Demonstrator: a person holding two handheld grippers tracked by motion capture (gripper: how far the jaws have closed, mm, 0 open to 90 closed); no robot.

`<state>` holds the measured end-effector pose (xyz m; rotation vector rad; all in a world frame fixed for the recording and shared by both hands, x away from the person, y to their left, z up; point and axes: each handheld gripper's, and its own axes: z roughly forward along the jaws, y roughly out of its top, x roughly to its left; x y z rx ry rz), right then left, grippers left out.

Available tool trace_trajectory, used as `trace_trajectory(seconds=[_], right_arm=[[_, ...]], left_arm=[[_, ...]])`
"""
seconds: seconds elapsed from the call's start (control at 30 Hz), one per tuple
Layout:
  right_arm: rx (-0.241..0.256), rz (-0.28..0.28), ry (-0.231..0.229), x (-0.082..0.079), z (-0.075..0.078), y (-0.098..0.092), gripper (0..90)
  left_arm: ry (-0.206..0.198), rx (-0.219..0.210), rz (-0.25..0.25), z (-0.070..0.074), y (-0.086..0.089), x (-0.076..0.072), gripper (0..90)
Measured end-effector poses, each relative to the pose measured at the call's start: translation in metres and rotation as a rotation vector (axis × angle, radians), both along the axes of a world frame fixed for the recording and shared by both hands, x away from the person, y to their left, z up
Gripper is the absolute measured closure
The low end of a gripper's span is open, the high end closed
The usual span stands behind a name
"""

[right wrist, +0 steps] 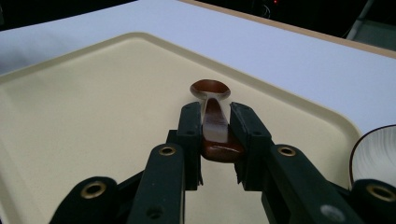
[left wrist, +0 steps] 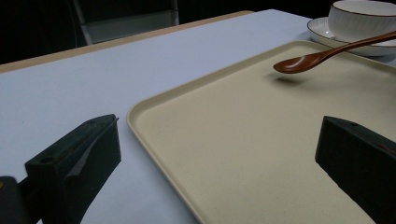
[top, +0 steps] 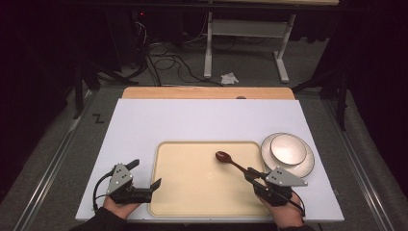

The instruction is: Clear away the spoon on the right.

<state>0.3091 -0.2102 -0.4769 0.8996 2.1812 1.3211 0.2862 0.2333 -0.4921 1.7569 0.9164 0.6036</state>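
Observation:
A brown wooden spoon (top: pixel 230 160) hangs just above the cream tray (top: pixel 192 192), its bowl (left wrist: pixel 299 63) casting a shadow on the tray. My right gripper (top: pixel 253 175) is shut on the spoon's handle (right wrist: pixel 215 126), near the tray's right side. A white bowl (top: pixel 287 148) rests on a white plate (top: pixel 308 166) right of the tray. My left gripper (top: pixel 146 174) stands open at the tray's left edge, one jaw over the table, the other over the tray (left wrist: pixel 261 154), nothing between them.
The tray lies on a white board (top: pixel 202 120) over a wooden table (top: pixel 207 92). Beyond the table's far edge are a metal stand (top: pixel 245 43), cables and a crumpled paper (top: pixel 229 77) on the floor.

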Motion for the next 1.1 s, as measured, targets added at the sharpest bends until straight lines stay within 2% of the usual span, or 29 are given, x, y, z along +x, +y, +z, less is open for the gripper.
trace_trajectory(seconds=[0.7, 0.83, 0.93, 1.0, 1.1], right_arm=[[-0.044, -0.009, 0.048, -0.001, -0.014, -0.002, 75.9], [-0.033, -0.011, 0.057, -0.001, -0.013, -0.002, 61.9], [-0.035, -0.018, 0.048, -0.002, -0.012, -0.002, 59.4], [-0.034, -0.025, 0.051, -0.001, -0.011, -0.004, 65.4], [-0.065, -0.061, 0.097, 0.003, -0.014, -0.007, 86.5]], left_arm=[[0.001, -0.001, -0.003, 0.0, 0.0, -0.001, 0.7], [0.0, -0.005, -0.001, 0.0, 0.0, -0.001, 0.7], [0.001, -0.004, 0.0, 0.0, 0.001, 0.0, 0.7], [0.001, -0.003, -0.001, 0.0, 0.0, 0.0, 0.7], [0.001, -0.001, -0.003, 0.0, 0.0, 0.0, 0.7]])
